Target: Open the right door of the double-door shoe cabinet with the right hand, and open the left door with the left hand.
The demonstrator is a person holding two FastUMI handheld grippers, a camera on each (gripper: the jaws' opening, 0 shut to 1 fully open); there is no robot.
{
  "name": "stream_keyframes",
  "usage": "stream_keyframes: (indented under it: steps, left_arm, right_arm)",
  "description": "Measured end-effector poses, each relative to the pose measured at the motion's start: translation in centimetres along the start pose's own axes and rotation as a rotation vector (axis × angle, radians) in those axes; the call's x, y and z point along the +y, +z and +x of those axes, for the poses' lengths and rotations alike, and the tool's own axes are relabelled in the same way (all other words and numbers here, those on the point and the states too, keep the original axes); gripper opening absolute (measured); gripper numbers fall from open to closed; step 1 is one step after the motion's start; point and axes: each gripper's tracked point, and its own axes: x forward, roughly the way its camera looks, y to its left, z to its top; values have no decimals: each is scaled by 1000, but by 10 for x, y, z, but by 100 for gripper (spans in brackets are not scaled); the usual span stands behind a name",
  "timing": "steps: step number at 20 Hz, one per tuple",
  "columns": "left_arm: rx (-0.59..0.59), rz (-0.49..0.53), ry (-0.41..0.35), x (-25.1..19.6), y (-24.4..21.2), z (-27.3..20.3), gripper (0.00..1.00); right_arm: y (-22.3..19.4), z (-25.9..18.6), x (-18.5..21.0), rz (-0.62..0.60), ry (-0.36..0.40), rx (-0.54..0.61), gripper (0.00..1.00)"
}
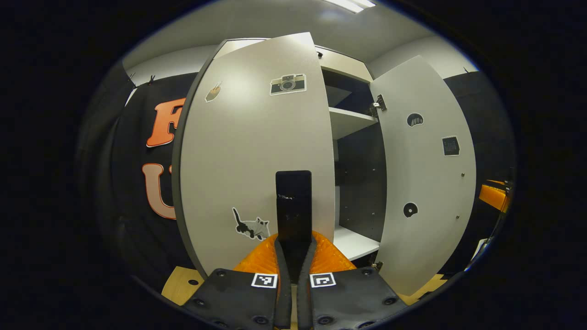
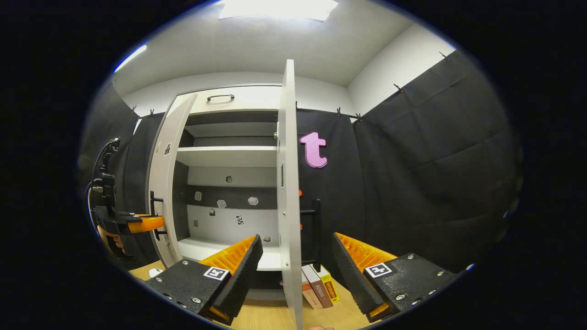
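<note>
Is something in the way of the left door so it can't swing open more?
Nothing visible blocks it. The left gripper is shut on the left door's handle, and the left door is already swung partly out from the cabinet.

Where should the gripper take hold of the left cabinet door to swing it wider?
Take the left door by its handle, a black upright bar near the free edge. Come straight at the door's front, one finger on each side of the bar, as the left gripper does.
</note>
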Motion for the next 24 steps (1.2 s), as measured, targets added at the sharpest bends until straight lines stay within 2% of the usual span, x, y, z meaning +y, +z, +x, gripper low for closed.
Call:
stream_keyframes:
  steps: [6,11,19,24]
  left_arm:
    - [-13,-5,1,9,-1,-7,11]
    - [-15,-16,30,13,-3,-17,11]
    - [-20,-9,106,23,-4,-36,10]
    - [-17,4,172,47,-2,-40,10]
  right_arm:
    - [1,0,18,-2,48,0,92]
    - [0,1,27,-17,79,0,92]
    - [-5,-1,37,-11,111,18,92]
    - [-5,0,44,0,121,16,92]
